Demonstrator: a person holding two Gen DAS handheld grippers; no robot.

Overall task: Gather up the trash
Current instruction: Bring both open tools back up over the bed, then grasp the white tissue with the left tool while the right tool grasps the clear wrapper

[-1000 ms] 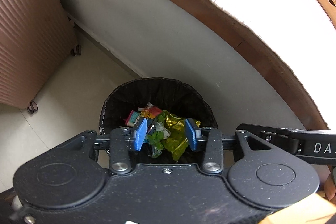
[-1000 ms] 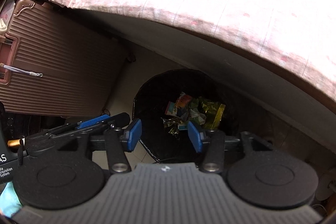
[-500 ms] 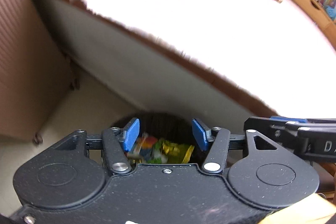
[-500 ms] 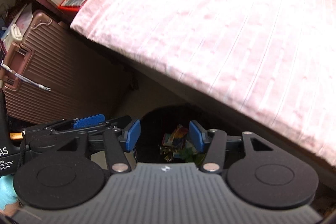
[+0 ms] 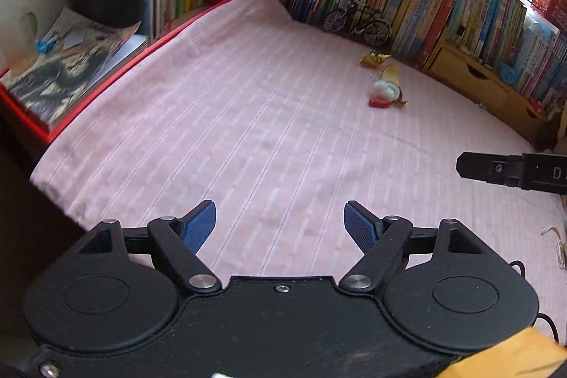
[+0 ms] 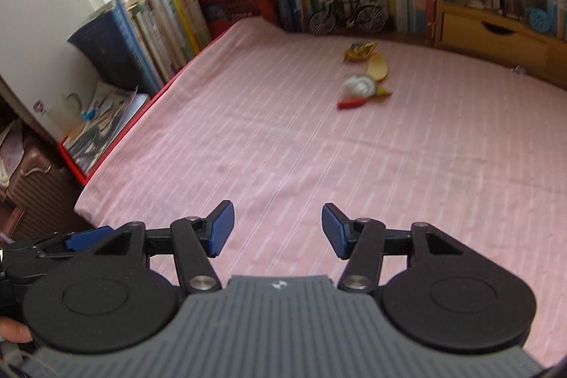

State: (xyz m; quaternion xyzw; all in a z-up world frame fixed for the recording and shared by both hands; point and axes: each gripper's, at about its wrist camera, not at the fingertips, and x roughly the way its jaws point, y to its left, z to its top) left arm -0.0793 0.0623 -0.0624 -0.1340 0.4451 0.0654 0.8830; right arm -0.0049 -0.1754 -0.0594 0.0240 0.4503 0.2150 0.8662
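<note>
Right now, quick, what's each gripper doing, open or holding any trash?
Left gripper: open, holding nothing, above the pink bedsheet.
Right gripper: open, holding nothing, also above the sheet.

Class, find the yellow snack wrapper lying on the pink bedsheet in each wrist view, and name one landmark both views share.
Left wrist: yellow snack wrapper upper right of centre, near the books.
Right wrist: wrapper upper centre-right, beyond the crumpled white tissue.
Shared landmark: the miniature bicycle just behind it.
</note>
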